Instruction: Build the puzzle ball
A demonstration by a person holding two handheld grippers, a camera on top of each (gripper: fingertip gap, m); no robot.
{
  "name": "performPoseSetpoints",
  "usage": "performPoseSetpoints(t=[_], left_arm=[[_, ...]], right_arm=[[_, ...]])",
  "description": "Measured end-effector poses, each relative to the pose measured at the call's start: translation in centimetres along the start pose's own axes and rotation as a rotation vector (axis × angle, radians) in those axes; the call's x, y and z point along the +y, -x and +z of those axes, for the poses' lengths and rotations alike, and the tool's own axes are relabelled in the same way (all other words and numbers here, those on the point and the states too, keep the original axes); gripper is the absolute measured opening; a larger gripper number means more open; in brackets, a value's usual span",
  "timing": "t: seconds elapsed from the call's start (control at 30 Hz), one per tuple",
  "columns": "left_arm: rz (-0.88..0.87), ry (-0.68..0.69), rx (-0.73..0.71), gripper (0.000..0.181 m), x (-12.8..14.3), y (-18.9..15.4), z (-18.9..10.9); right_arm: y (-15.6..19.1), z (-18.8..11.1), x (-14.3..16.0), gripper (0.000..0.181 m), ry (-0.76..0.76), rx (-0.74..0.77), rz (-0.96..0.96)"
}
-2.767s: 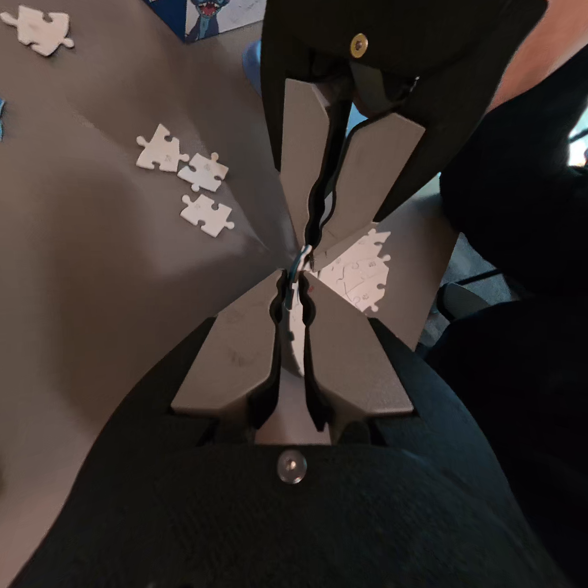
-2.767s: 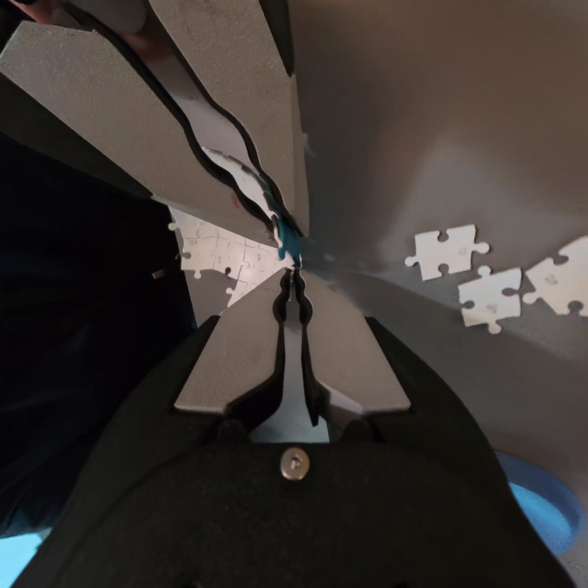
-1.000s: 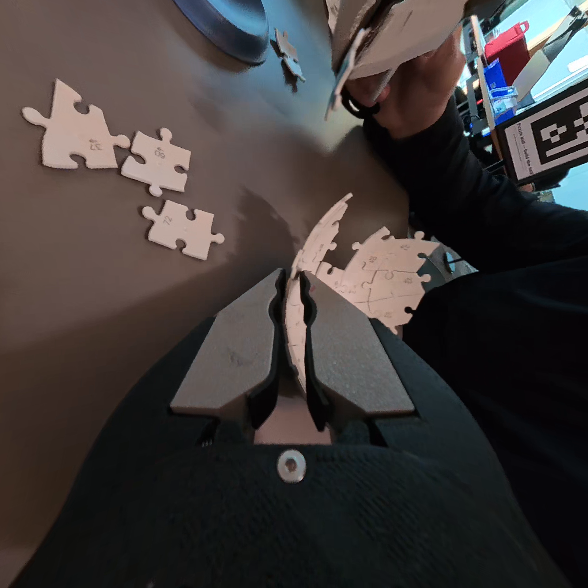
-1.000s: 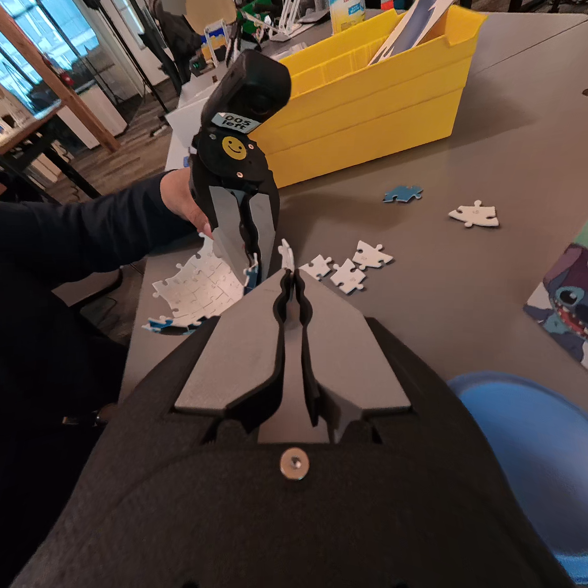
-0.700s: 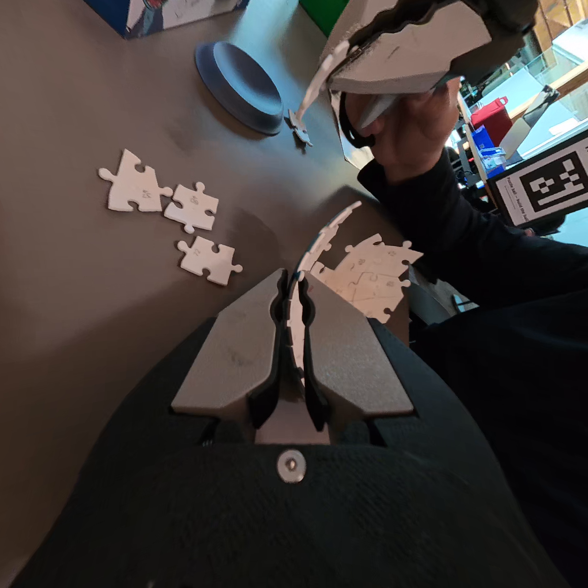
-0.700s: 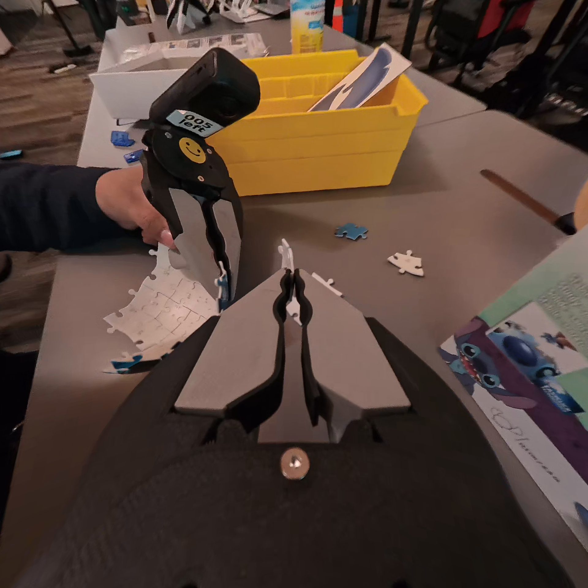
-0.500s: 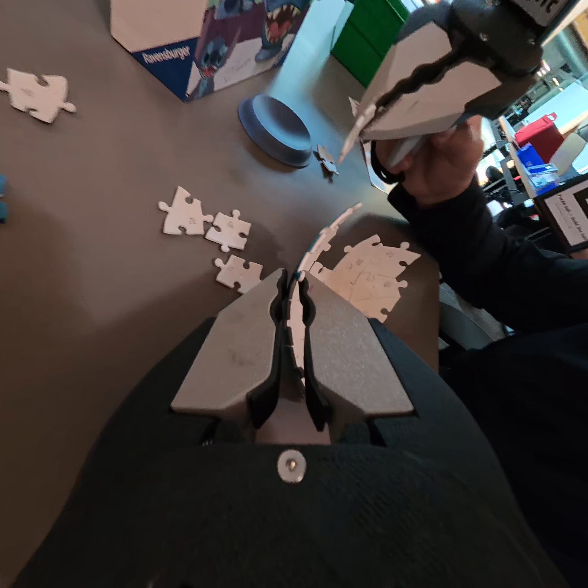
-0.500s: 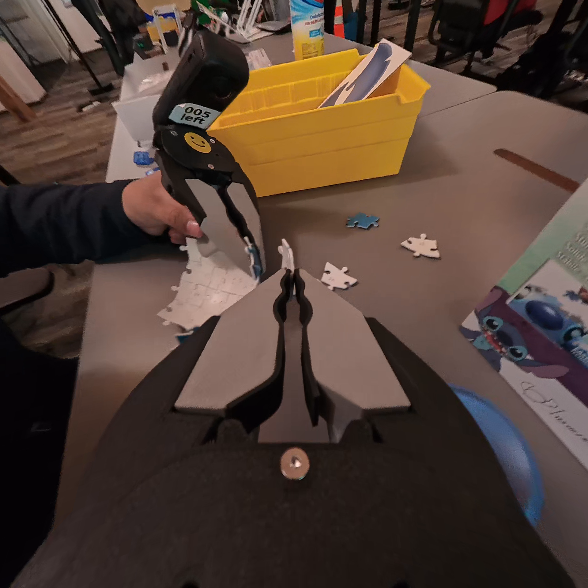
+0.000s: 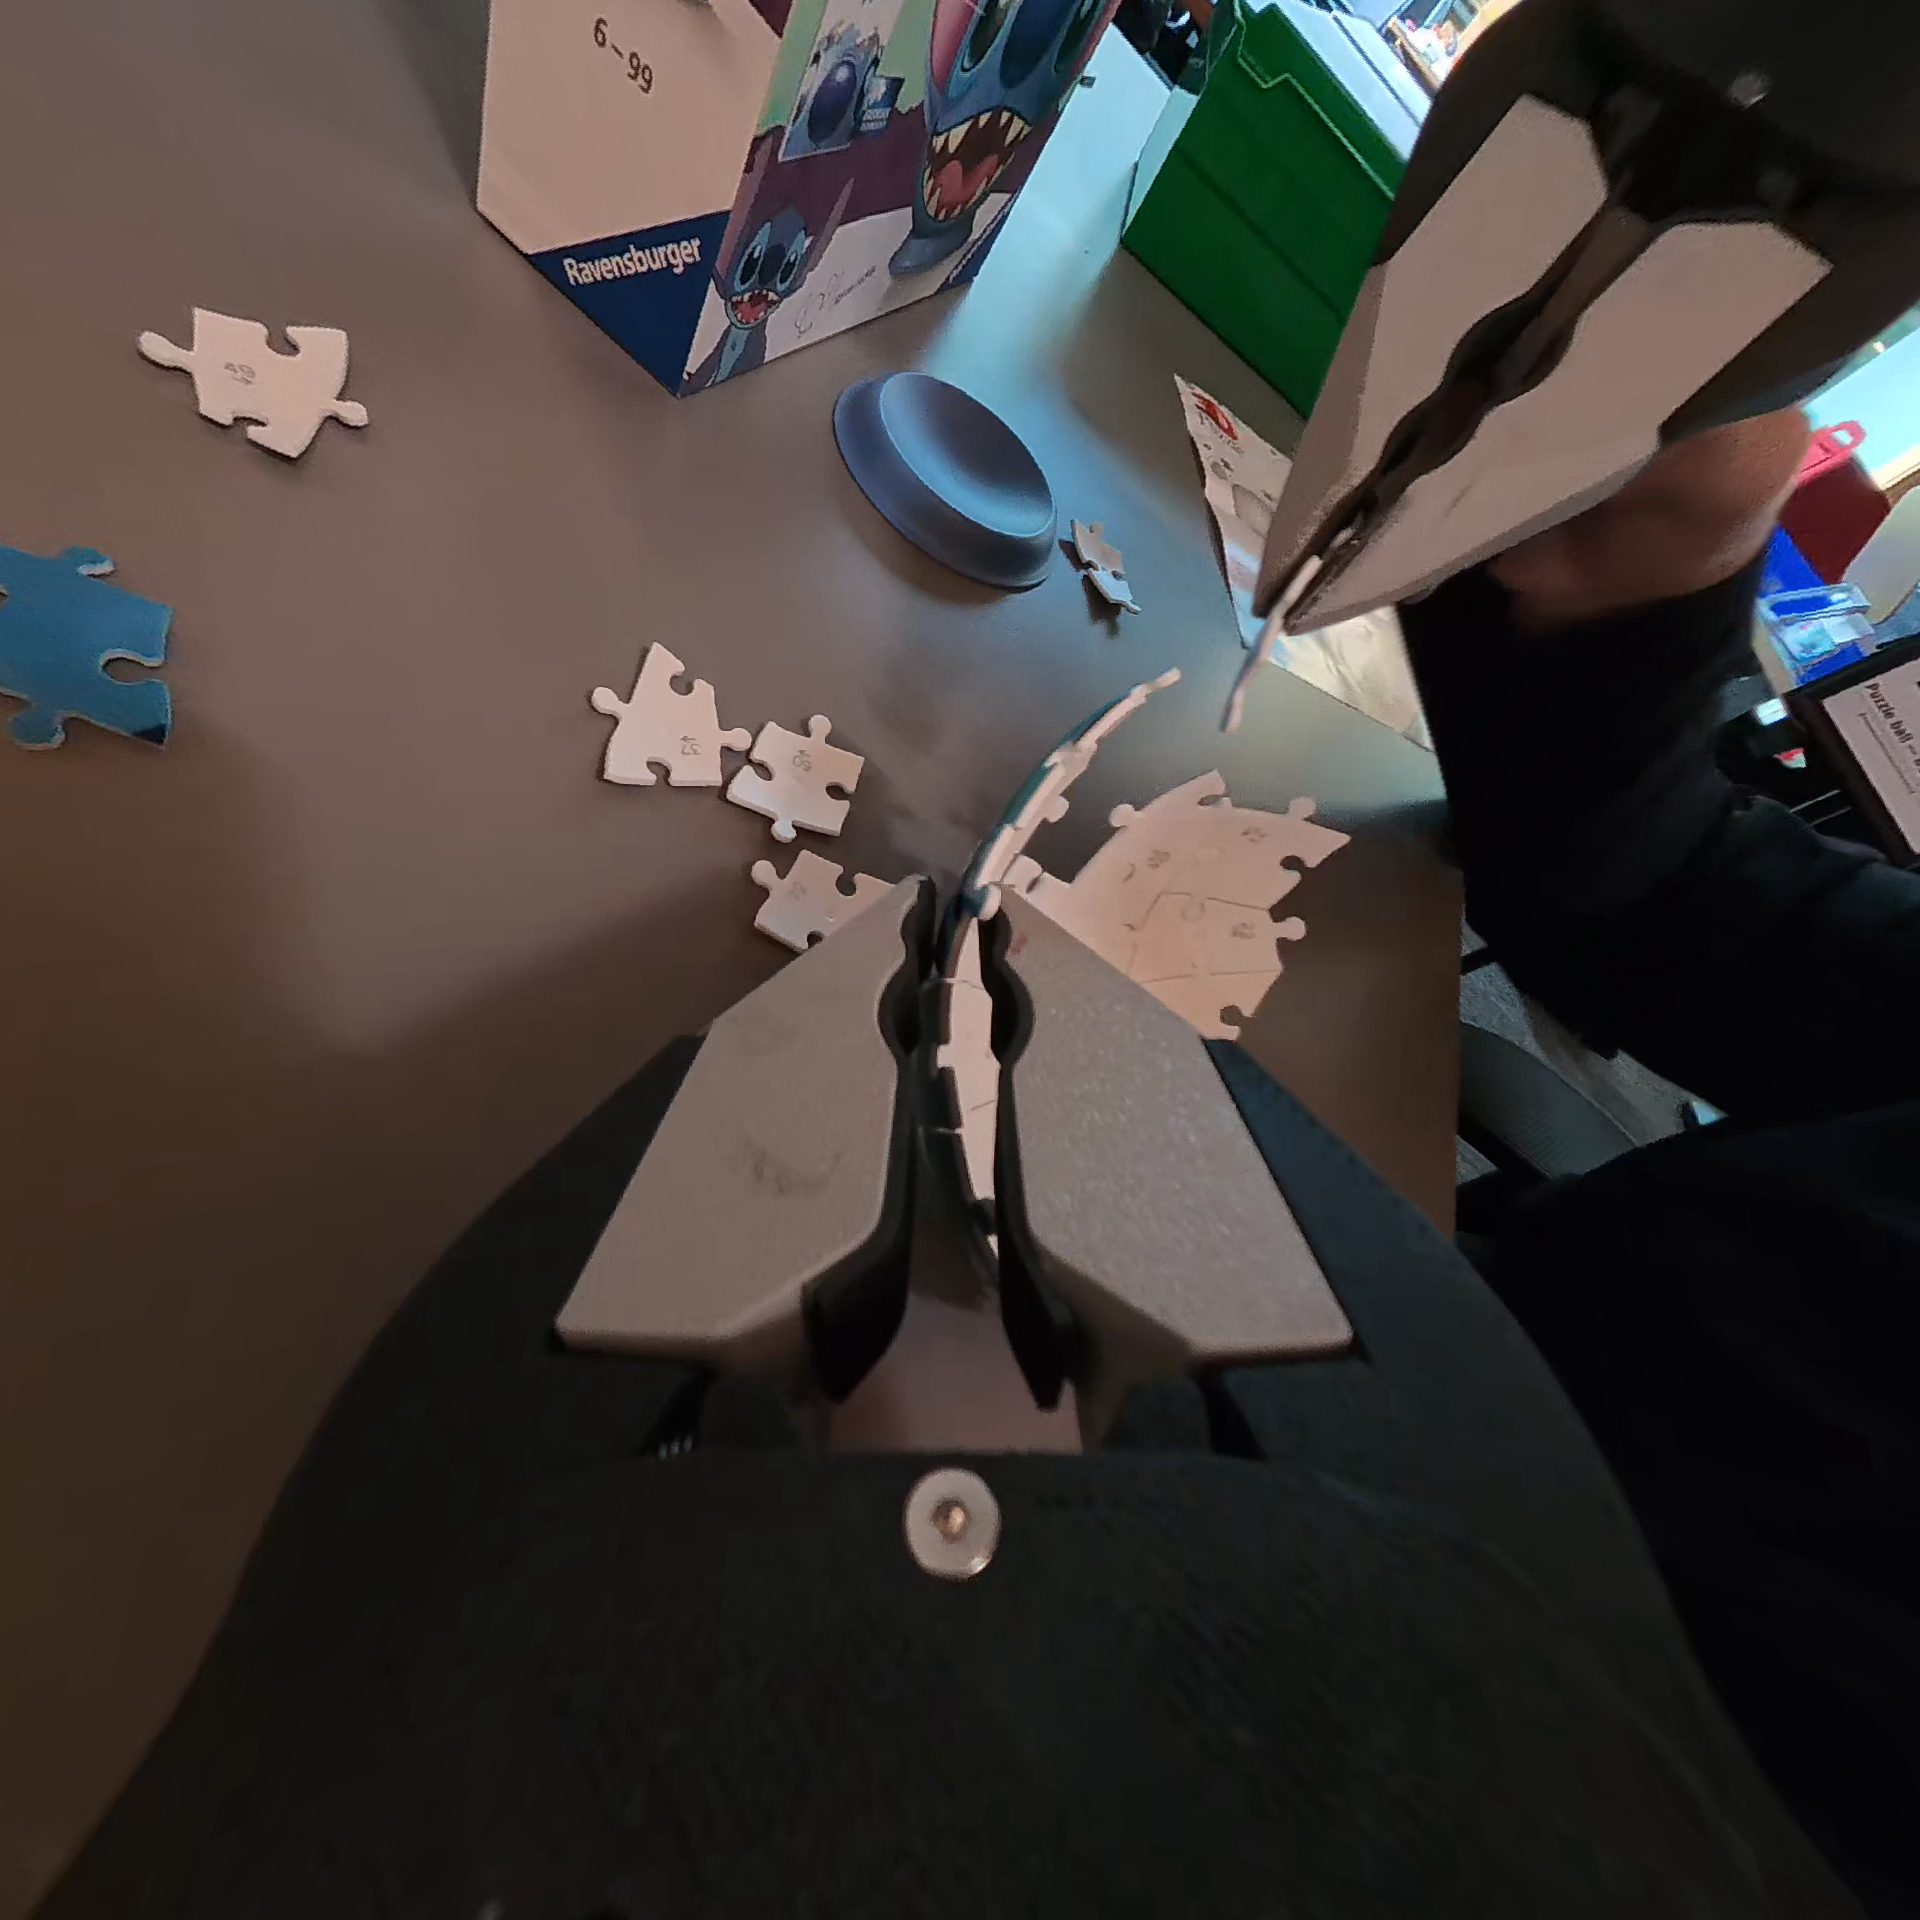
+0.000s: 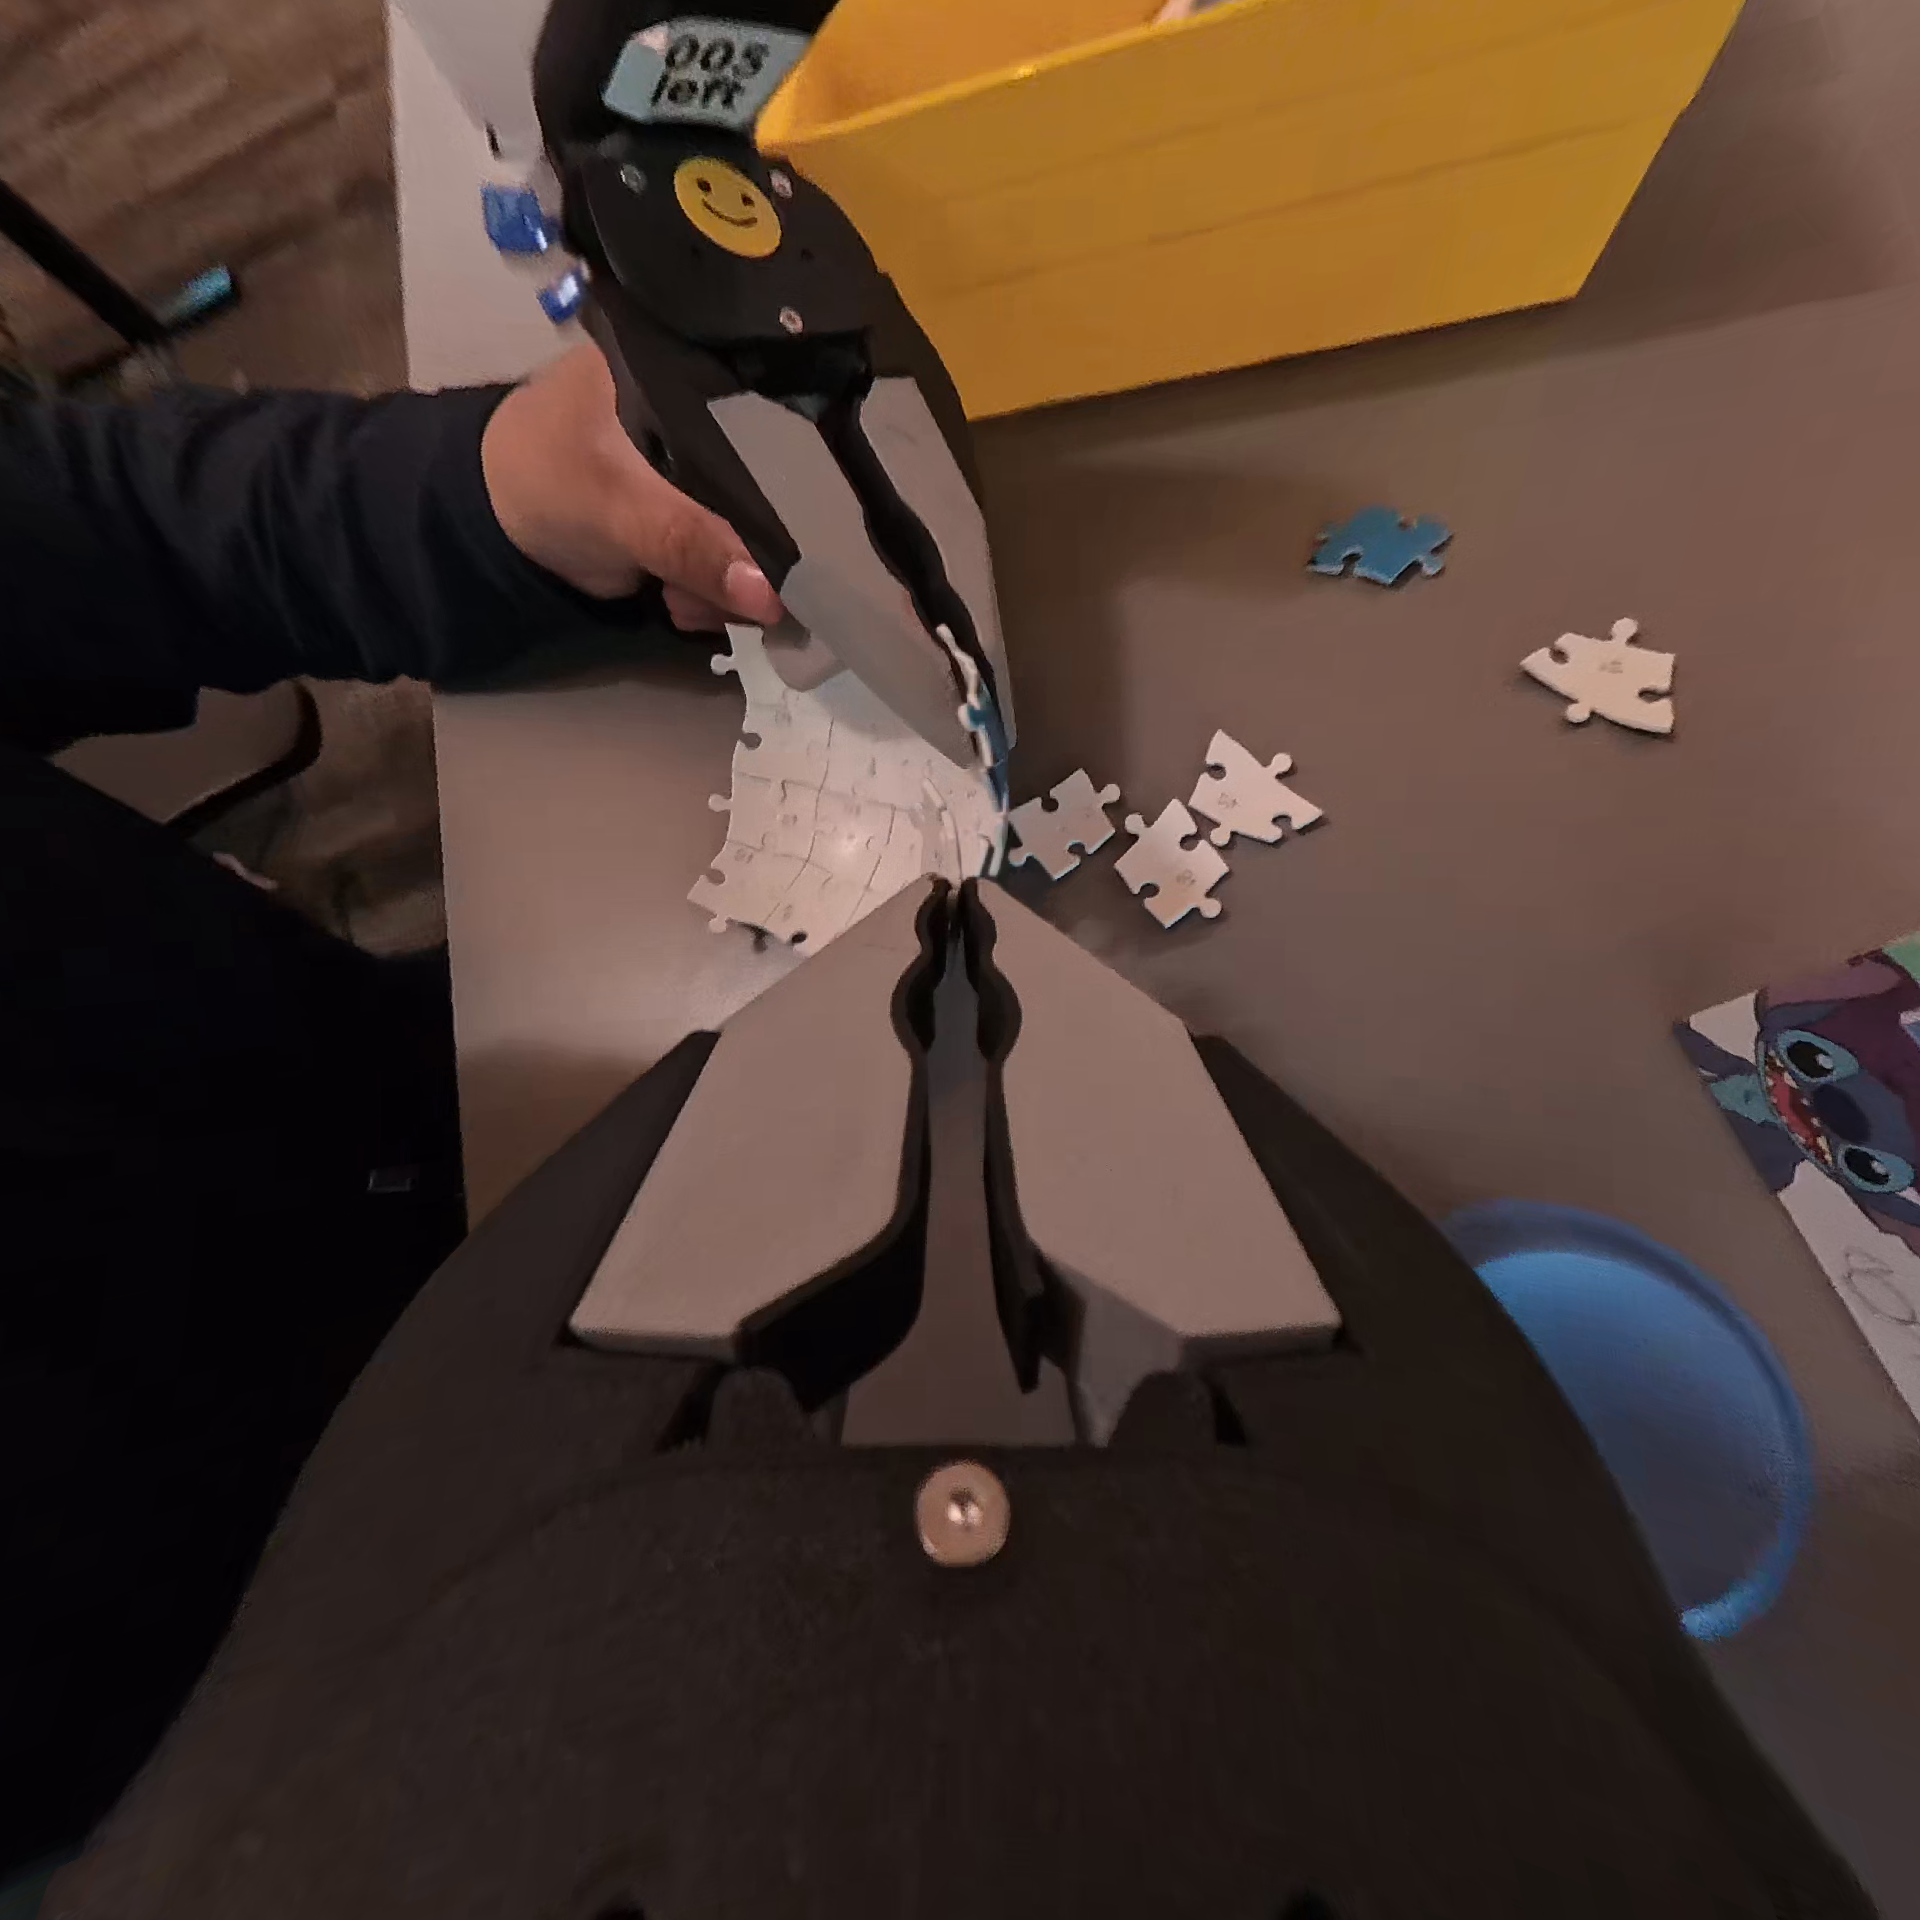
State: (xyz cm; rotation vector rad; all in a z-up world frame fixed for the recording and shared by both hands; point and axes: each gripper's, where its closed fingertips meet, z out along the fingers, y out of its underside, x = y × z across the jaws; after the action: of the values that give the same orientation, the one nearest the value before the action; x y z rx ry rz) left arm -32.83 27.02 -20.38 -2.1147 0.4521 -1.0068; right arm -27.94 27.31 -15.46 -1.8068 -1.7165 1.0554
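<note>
Since half a second ago, the right gripper [image 9: 1273,613] has been brought down and closer to the curved puzzle section [image 9: 1195,894], and the left wrist view has been tilted so that more of the puzzle box [image 9: 748,177] is shown. A single white piece [image 9: 1247,675] is clamped at the tips of the right gripper's closed jaws and is held just above and apart from the section's upper edge. The left gripper [image 9: 956,914] is closed on the rim of that section, which is gripped edge-on between the grey fingers [image 9: 769,1122] and curves up and away over the grey table [image 9: 364,883]. In the right wrist view the section [image 10: 831,821] is seen with its white underside facing the camera; whether its lower edge rests on the table cannot be told, as that view is blurred. The left gripper [image 10: 987,727] is held there by a hand [image 10: 603,509] in a dark sleeve. Three loose white pieces [image 10: 1164,821] lie just beside the section, a blue piece [image 10: 1382,545] and another white piece [image 10: 1605,675] lie farther off, and a yellow bin [image 10: 1299,208] stands behind them. A blue round stand [image 9: 945,483] sits near the box.
</note>
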Motion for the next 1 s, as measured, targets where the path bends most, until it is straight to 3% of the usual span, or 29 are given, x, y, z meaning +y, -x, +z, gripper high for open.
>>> performPoseSetpoints(t=[0.17, 0.37, 0.5, 1.0], left_arm=[[-0.005, -0.019, -0.001, 0.006, -0.4, 0.0, -0.4], [-0.008, -0.019, 0.003, 0.007, -0.4, 0.0, -0.5], [-0.003, -0.006, -0.008, 0.006, -0.1, 0.2, -0.4], [-0.055, -0.015, -0.033, 0.008, -0.2, 0.7, -0.5]], right_arm=[[1.7, 1.4, -0.1, 0.0, 0.28, -0.019, 0.037], [1.2, 3.4, 1.2, 0.0, 0.46, 0.03, 0.082], [-0.2, 3.3, 1.5, 0.0, 0.486, 0.091, 0.12], [-1.2, 5.1, 2.5, 0.0, 0.499, 0.029, 0.227]])
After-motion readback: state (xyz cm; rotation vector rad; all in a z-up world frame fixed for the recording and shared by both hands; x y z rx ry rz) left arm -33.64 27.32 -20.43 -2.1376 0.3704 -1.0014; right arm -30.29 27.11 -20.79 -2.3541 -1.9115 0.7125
